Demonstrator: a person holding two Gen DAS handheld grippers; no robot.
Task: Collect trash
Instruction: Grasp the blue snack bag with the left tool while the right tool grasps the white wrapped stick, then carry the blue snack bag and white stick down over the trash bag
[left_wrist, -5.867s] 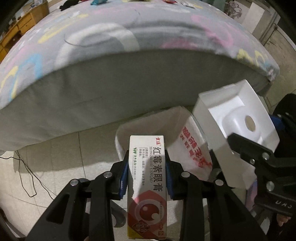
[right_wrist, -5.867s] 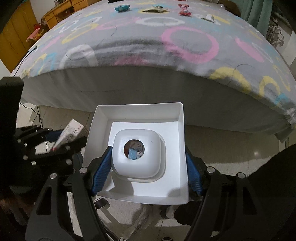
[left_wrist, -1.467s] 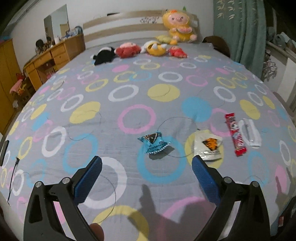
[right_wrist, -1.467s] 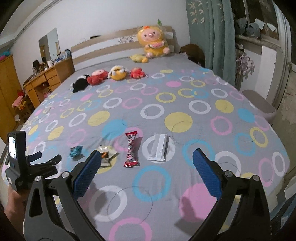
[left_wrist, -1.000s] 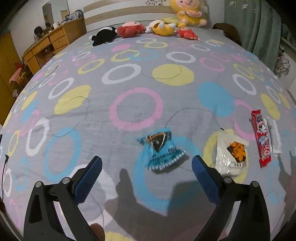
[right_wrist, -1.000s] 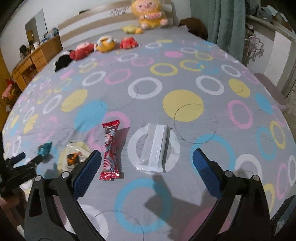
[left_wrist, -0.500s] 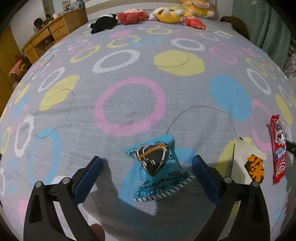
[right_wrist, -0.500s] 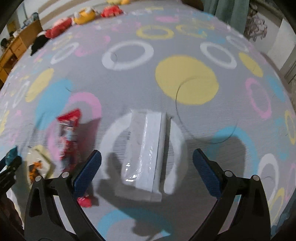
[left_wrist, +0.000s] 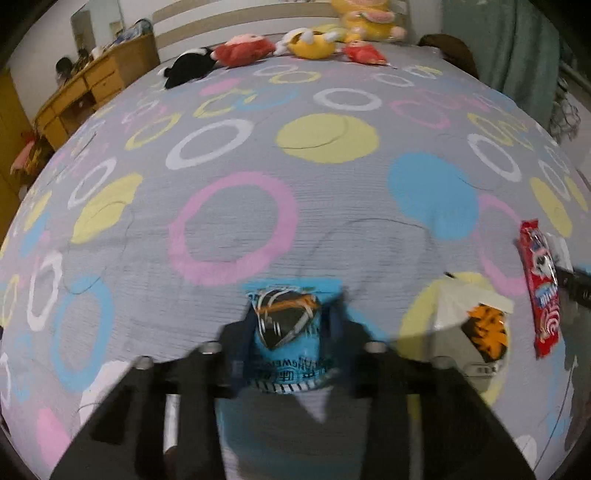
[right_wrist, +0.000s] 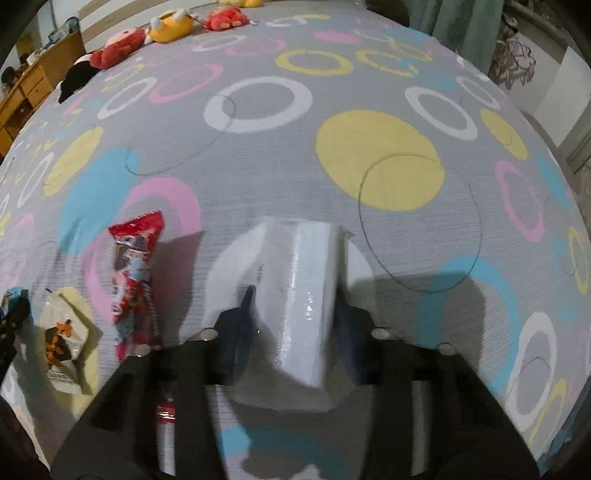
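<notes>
My left gripper (left_wrist: 290, 328) is closed around a blue snack packet (left_wrist: 286, 325) that lies on the grey ring-patterned bedspread (left_wrist: 236, 158). My right gripper (right_wrist: 295, 299) is closed around a white plastic-wrapped pack (right_wrist: 295, 280) on the same bed. A white wrapper with an orange print (left_wrist: 476, 328) and a red snack wrapper (left_wrist: 539, 288) lie to the right of the blue packet. In the right wrist view the red wrapper (right_wrist: 135, 280) and the white wrapper (right_wrist: 62, 343) lie to the left of the pack.
Plush toys (left_wrist: 306, 40) line the headboard end of the bed. A wooden dresser (left_wrist: 92, 88) stands at the left. A green curtain (left_wrist: 517, 48) hangs at the right. The bed's right edge (right_wrist: 561, 155) drops to the floor.
Both grippers have moved down onto the bed and closed: the left one on the blue packet, the right one on the white pack.
</notes>
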